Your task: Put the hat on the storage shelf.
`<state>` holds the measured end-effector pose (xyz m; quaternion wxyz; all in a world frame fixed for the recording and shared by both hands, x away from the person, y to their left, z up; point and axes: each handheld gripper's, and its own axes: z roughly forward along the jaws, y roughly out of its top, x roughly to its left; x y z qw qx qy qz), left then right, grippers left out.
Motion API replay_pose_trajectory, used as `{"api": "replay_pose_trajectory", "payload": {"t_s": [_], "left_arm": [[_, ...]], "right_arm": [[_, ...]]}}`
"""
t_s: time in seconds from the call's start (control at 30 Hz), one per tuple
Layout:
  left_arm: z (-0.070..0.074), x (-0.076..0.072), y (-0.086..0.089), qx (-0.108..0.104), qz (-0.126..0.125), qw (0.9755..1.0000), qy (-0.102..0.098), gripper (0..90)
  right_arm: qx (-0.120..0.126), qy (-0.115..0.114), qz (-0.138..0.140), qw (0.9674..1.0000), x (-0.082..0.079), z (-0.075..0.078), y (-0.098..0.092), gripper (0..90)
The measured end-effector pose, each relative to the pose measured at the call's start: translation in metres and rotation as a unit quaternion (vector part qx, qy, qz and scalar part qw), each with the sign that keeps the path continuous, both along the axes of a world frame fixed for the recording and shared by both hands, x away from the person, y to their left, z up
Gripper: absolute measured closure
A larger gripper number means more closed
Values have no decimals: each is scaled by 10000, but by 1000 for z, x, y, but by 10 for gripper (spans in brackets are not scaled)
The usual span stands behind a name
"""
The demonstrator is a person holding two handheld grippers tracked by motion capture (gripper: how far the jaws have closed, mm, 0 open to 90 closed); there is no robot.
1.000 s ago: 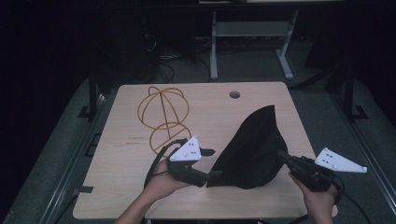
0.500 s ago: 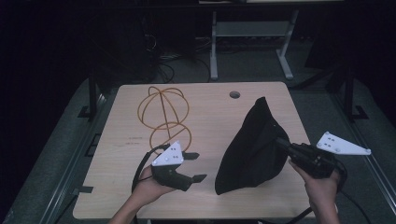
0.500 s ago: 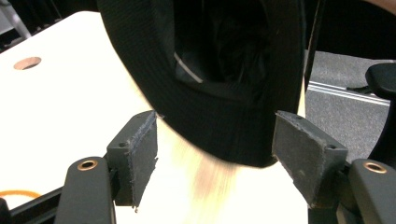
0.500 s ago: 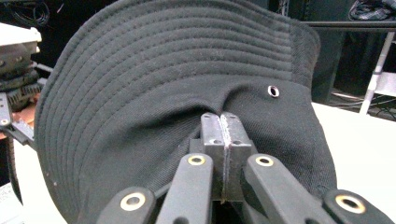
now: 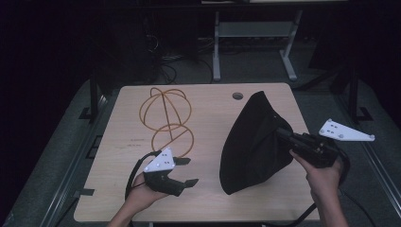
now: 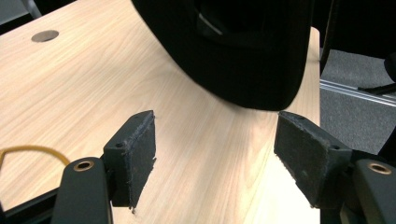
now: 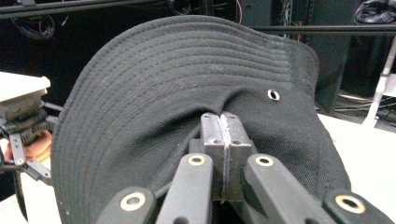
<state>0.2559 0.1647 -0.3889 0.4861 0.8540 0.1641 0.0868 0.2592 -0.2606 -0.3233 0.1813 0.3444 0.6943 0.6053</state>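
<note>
My right gripper (image 5: 283,134) pinches the black hat (image 5: 253,137) by its crown fabric, lifting it upright above the table (image 5: 213,109) for reshaping, while my left gripper (image 5: 187,171), jaws wide and empty, waits beside it.

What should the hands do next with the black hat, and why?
Probably bring the open left gripper across to the hanging brim of the black hat. The right gripper is shut on the hat's fabric and holds it up over the table, while the left one has just been opening with nothing between its jaws. The orange wire stand waits nearby.
</note>
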Motion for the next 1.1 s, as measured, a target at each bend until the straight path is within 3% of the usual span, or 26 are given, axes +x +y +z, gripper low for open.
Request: {"api": "replay_pose_trajectory", "payload": {"t_s": [0.3, 0.4, 0.53, 1.1], "left_arm": [[-15, 0, 9, 123, 111, 9999, -12, 274], [-18, 1, 11, 29, 132, 9999, 102, 265], [-22, 2, 14, 27, 181, 9998, 110, 246], [-33, -2, 13, 286, 99, 9995, 58, 208]], "right_arm": [[127, 38, 73, 9999, 14, 17, 9, 900], [93, 22, 91, 9999, 18, 25, 13, 900], [66, -4, 145, 9999, 25, 35, 19, 900], [211, -66, 325, 9992, 52, 72, 45, 900]]}}
